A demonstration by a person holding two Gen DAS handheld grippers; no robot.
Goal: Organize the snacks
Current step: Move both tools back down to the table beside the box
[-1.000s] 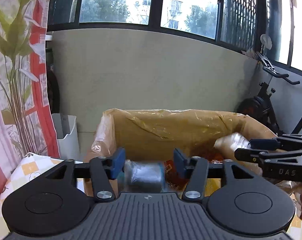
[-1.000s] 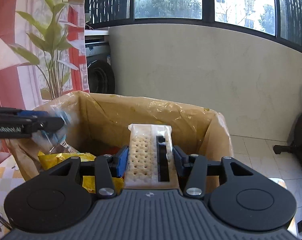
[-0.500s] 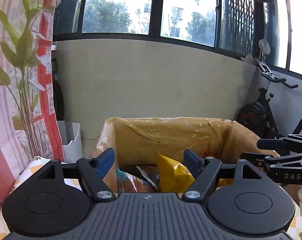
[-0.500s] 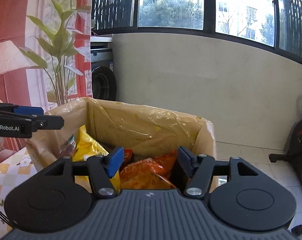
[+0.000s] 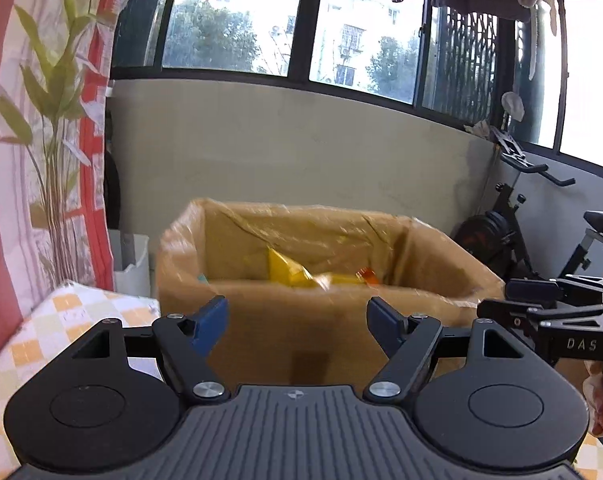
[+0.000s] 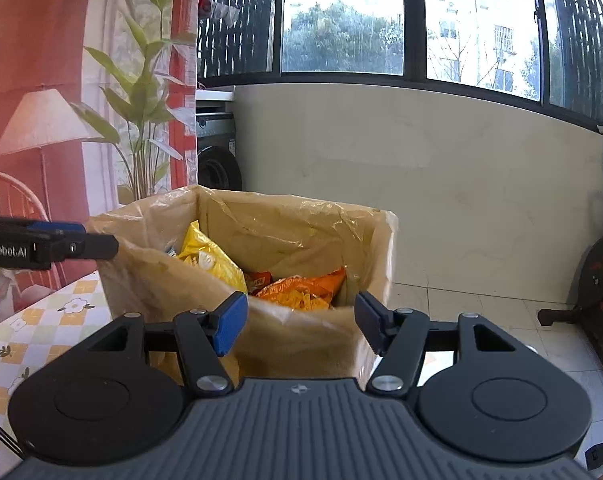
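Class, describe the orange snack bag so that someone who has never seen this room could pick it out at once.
Find the cardboard box lined with clear plastic, standing on the tiled floor below the windows. Look inside, towards its right wall. The orange snack bag lies flatter and lower there, while its neighbour, the yellow bag, stands taller on the left.

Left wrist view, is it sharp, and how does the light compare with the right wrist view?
Left wrist view: cardboard box and yellow snack bag are motion-smeared, windows blown out at right. Right wrist view: crisper, orange snack bag readable, bright window glare, straight window frames bowed by the fisheye.
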